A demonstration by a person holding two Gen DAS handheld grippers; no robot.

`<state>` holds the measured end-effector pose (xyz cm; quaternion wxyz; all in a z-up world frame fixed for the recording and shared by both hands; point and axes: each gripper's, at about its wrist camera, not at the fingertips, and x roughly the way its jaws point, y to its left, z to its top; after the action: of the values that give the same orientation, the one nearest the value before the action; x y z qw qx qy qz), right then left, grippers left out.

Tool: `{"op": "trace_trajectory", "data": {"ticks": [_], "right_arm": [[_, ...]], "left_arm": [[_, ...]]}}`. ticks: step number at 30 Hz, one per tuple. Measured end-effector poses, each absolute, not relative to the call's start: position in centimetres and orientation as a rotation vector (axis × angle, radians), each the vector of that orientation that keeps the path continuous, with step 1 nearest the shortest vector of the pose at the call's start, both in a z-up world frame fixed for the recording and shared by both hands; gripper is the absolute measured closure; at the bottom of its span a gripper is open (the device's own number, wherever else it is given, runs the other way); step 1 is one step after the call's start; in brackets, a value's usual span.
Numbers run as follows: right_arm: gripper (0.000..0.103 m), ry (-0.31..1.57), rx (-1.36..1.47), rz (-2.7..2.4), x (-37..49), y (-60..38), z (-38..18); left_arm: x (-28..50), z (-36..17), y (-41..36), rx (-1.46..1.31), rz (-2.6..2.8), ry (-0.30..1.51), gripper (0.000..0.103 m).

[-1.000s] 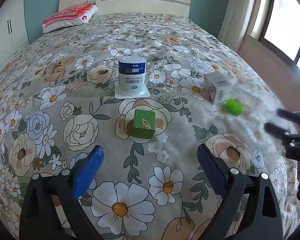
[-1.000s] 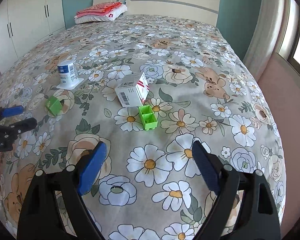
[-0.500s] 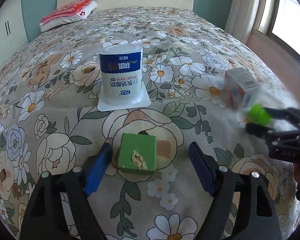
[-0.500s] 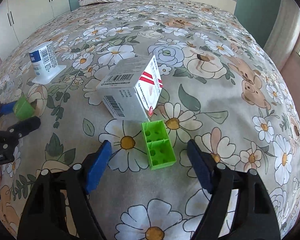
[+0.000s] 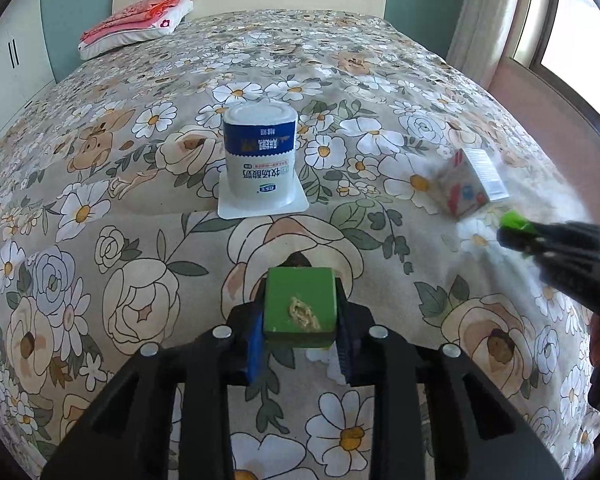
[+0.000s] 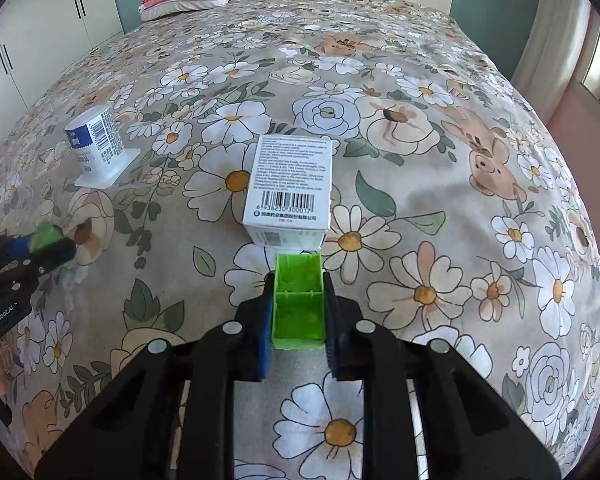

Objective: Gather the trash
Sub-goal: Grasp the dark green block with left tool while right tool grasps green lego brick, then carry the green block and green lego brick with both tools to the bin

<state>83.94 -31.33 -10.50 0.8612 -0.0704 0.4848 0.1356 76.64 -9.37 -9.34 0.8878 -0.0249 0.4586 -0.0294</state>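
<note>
Green cube, dented, between gripper pads.

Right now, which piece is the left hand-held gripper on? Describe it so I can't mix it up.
On the flowered bedspread, just in front of the upside-down yogurt cup, the left hand-held gripper is closing, pads against a dark green solid block. A tan gouge marks its top face; the lime piece is hollow, two-celled.

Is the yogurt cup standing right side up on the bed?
No: the yogurt cup stands upside down, its wide flanged rim flat on the floral bedspread.
</note>
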Motion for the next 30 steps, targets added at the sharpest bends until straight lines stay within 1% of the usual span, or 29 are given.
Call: {"op": "trace_trajectory", "data": {"ticks": [6,14,22,27,30], "right_arm": [[0.081,0.987,-0.158,0.282,80.7,-31.1,-5.0],[0.081,0.882,-0.175,0.300,74.4,-29.6,6.3],[0.081,0.804,-0.218,0.324,65.6,-26.5,16.3],[0.081,0.752,-0.268,0.364,58.4,-24.0,21.5],[0.081,0.721,-0.252,0.416,53.8,-23.0,24.1]], "left_arm": [[74.2,-4.0,-7.7,-0.092,-0.066,0.926,0.071],[68.9,4.9,-6.2,-0.094,-0.087,0.879,0.071],[60.0,14.9,-3.3,-0.069,-0.062,0.781,0.071],[53.7,19.8,-1.8,-0.055,-0.063,0.735,0.071],[49.4,22.2,-0.9,-0.053,-0.073,0.709,0.071]]}}
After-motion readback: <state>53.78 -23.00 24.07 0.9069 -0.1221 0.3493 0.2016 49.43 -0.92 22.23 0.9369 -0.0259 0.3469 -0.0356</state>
